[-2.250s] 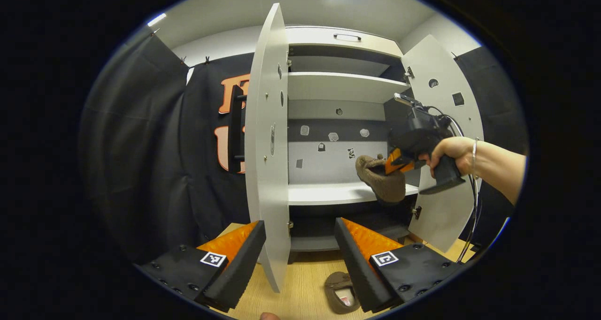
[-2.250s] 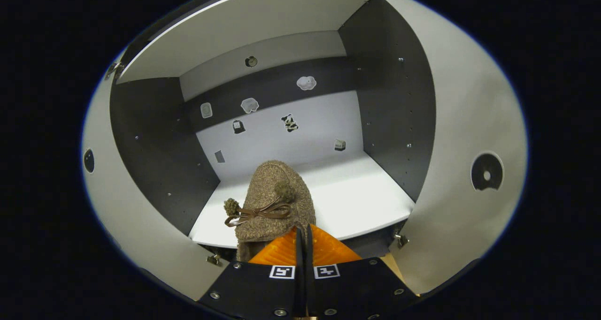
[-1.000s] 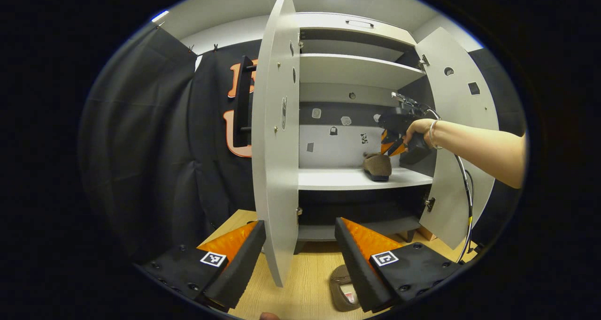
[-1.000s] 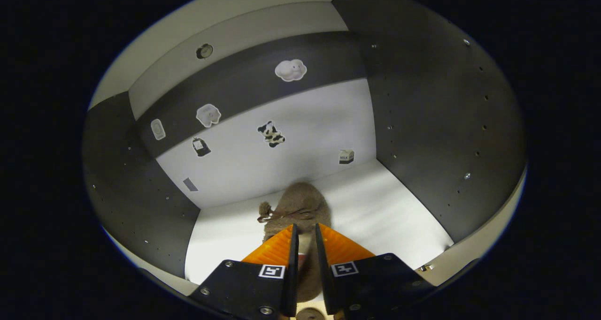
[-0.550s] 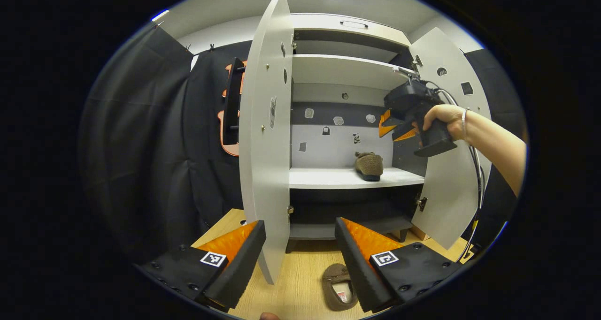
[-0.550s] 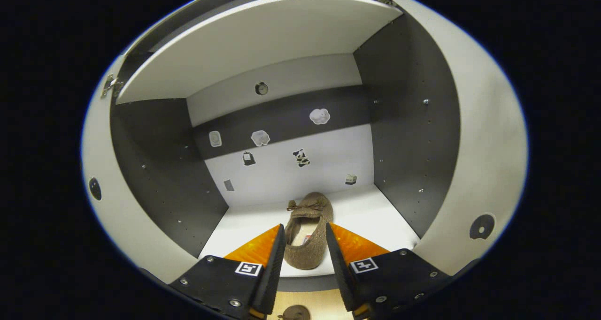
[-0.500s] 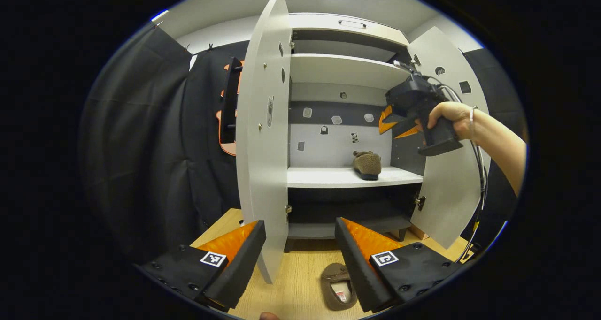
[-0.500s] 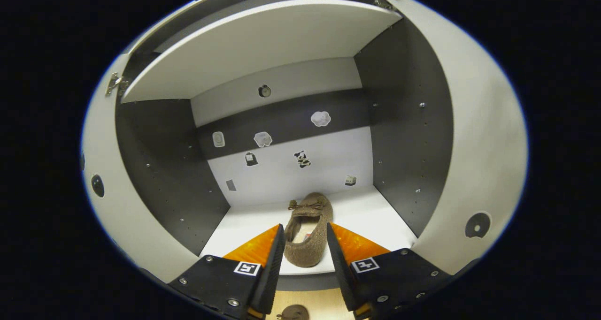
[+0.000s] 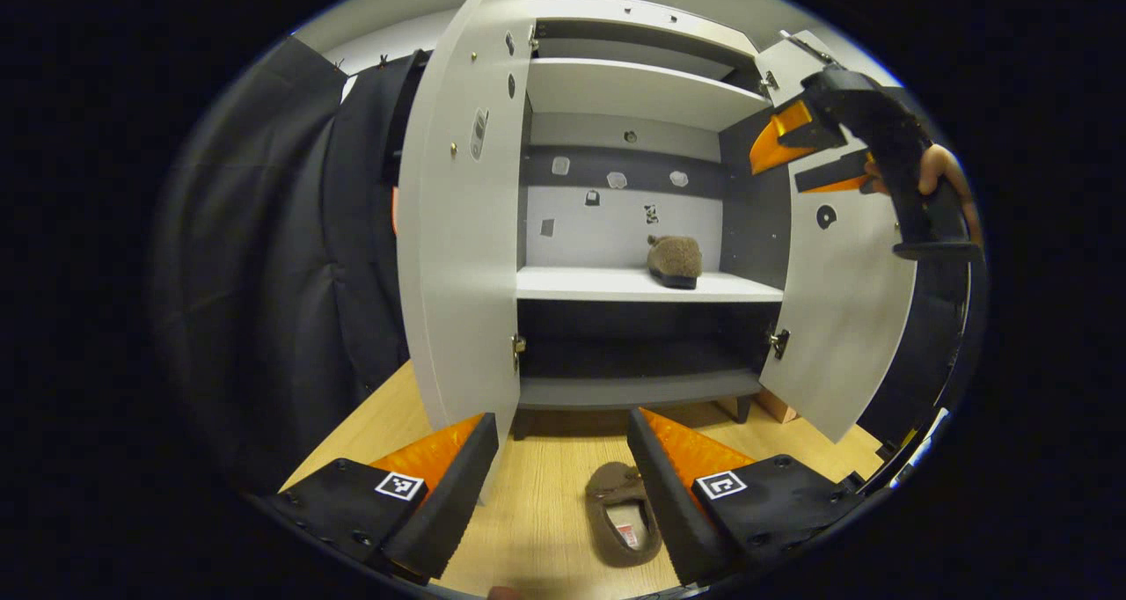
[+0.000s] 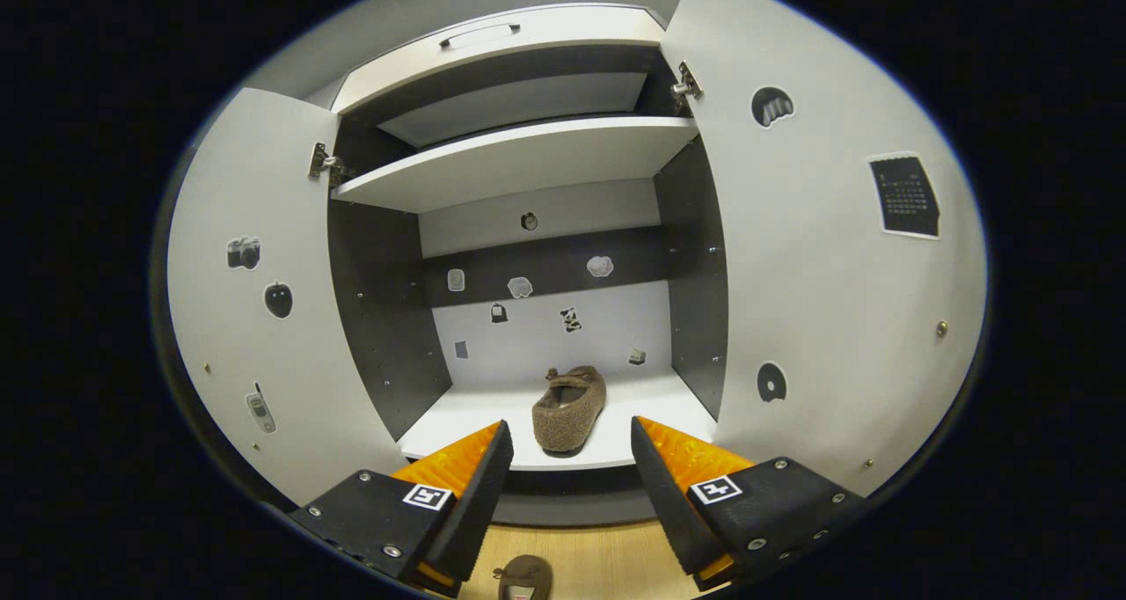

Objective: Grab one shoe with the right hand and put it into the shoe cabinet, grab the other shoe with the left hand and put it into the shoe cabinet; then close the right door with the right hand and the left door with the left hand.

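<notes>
Left gripper view: the left gripper [image 9: 559, 472], jaws apart, has the floor shoe [image 9: 621, 523] just ahead between its fingers. Right gripper view: the right gripper [image 10: 568, 464], jaws apart, faces the shelved shoe [image 10: 568, 408] in the shoe cabinet [image 10: 519, 151].

Pale wood-grain floor [image 9: 545, 494], black cloth wall [image 9: 264, 257], perhaps a grey wall [image 9: 369, 46] above.

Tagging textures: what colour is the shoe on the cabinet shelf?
Brown, fuzzy knit; the shoe shows best in the right gripper view.
</notes>
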`<state>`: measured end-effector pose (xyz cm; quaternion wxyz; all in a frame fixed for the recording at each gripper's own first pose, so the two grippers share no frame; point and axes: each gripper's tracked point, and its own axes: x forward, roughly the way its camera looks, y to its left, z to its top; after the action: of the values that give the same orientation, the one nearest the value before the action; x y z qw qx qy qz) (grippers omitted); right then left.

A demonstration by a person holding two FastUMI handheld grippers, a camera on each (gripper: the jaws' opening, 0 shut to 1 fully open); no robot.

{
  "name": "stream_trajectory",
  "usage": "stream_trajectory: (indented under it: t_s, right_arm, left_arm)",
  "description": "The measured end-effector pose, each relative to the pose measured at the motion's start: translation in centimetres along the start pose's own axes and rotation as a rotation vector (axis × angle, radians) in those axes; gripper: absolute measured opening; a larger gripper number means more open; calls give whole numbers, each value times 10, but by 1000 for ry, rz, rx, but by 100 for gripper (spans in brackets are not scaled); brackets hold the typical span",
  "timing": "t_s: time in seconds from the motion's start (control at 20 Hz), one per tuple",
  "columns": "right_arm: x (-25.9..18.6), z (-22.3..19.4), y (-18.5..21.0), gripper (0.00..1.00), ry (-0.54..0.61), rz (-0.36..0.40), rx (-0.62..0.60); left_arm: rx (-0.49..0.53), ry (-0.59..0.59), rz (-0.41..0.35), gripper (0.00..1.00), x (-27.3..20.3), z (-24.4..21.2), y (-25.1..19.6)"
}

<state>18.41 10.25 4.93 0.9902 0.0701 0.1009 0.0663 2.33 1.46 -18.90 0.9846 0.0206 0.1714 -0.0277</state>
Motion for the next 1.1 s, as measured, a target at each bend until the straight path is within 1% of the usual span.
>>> stream_trajectory:
  t_s: [0.2,0.25,0.3,0.35,0.4,0.5,0.55,0.75,0.85,1.0,1.1]
  right_arm:
    - [-36,-5,-9,93,-19,-3,-3]
    - [-44,-4,-14,99,-25,-12,-12]
    - [-52,-3,-18,99,-37,-23,-22]
    - [-58,0,-23,92,-50,-36,-34]
    - [-63,0,-28,92,-57,-49,-48]
    - [-71,-1,-35,92,-59,-62,-58]
    - [-75,-1,-37,92,-59,-65,-56]
    - [-88,0,-50,93,-62,-79,-44]
    - [-91,0,-56,93,-64,-84,-44]
    - [-94,0,-61,93,-60,-88,-46]
    - [-95,-4,-63,93,-46,-83,-51]
  left_arm:
    - [16,117,-42,97,19,-50,-16]
    - [5,152,-58,97,23,-63,-20]
    - [-6,186,-71,99,28,-75,-23]
    - [-14,228,-76,99,32,-89,-25]
    - [-18,264,-82,97,36,-102,-26]
    - [-23,322,-85,99,44,-125,-30]
    - [-24,354,-84,97,48,-139,-29]
    - [-9,469,-79,98,64,-186,-25]
    - [-10,504,-74,97,72,-201,-23]
    - [-59,572,-85,98,78,-221,-27]
    - [-64,592,-84,98,83,-228,-25]
